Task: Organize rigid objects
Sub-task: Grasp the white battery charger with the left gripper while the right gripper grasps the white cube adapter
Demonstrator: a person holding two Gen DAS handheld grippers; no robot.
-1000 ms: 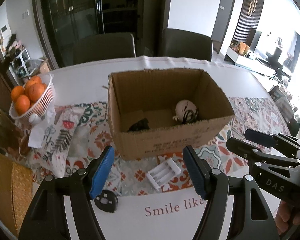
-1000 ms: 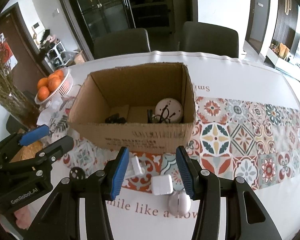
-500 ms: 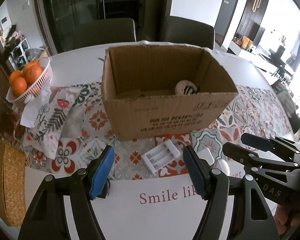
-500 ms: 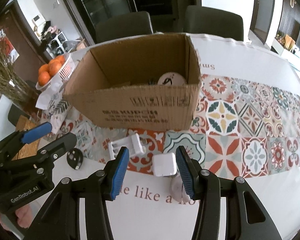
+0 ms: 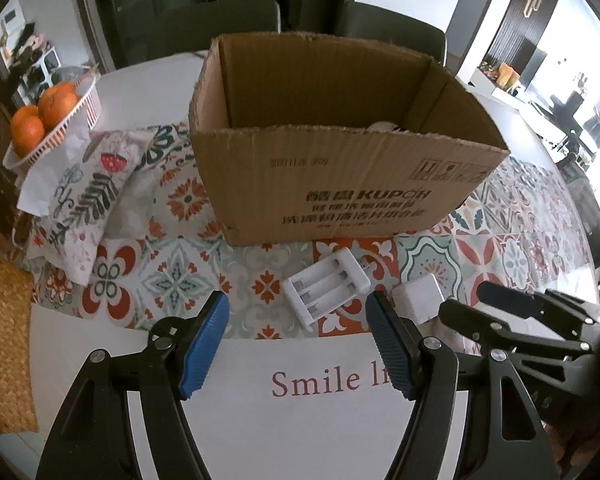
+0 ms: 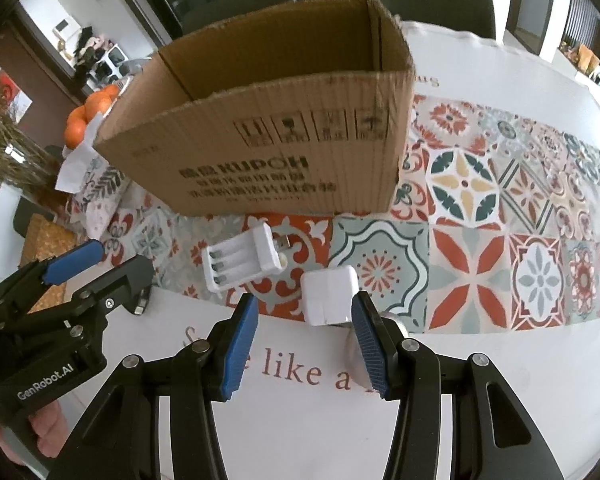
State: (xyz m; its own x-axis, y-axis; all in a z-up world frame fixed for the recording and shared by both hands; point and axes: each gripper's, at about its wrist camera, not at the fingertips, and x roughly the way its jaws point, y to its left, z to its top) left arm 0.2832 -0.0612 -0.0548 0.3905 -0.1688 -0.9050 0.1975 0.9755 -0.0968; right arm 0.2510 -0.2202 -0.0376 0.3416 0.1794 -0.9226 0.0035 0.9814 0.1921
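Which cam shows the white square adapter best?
Right wrist. There the white square adapter lies almost fully in view on the patterned runner, just ahead of the open right gripper. In the left wrist view the adapter is partly hidden behind that gripper's finger.

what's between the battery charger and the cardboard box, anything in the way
Nothing solid: in both wrist views only a strip of patterned table runner separates the white battery charger from the cardboard box. The charger's USB plug points toward the box.
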